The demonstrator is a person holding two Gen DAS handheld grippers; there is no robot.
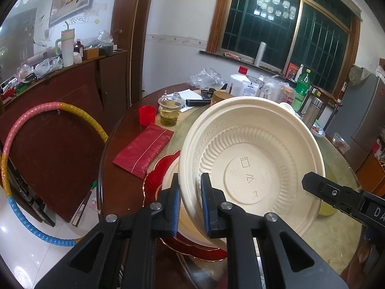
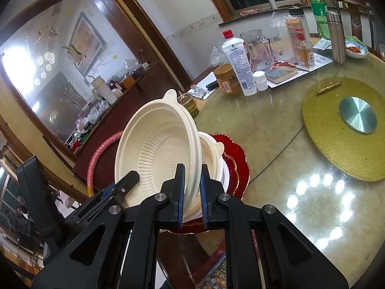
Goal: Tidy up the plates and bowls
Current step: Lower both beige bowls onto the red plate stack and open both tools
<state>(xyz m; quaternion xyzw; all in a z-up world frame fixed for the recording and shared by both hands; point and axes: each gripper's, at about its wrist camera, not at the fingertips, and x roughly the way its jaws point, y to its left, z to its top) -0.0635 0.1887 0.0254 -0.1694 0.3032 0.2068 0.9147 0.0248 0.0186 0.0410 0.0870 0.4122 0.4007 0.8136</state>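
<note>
Bowl [image 1: 252, 166], cream plastic, tilted nearly on edge, underside toward left wrist camera; lifted above stack on tabletop [image 1: 336, 245].

Left wrist view: left claw [image 1: 190, 207] pinching bowl rim at lower left, blue pads on either side of the rim. Below it, stack: red scalloped plate [image 1: 156, 183] at bottom, more cream pieces on top, partly hidden by the claw. Right claw's tip [image 1: 320, 187] entering from right at bowl's edge. Red cup [image 1: 146, 115], glass of tea [image 1: 169, 113] and red bag [image 1: 143, 153] behind, apart from stack.

Right wrist view: right claw [image 2: 192, 195] straddling opposite rim of same bowl [image 2: 156, 154]; pads close on both sides, contact looks likely but a thin gap possible on the right, so cannot confirm firm pinch. Left claw's finger [image 2: 125, 181] visible at bowl's left edge. Second cream bowl [image 2: 211, 154] with tab sitting in red plate [image 2: 237, 161] just behind. Bottles, jar and gold mat [image 2: 341, 130] farther off, well apart.

Progress, judged: partway. Stack already built on red plate; held bowl not yet nested. Left: level it, lower onto stack, release both claws. No other loose plates or bowls visible nearby, except a dish of food at far edge.
</note>
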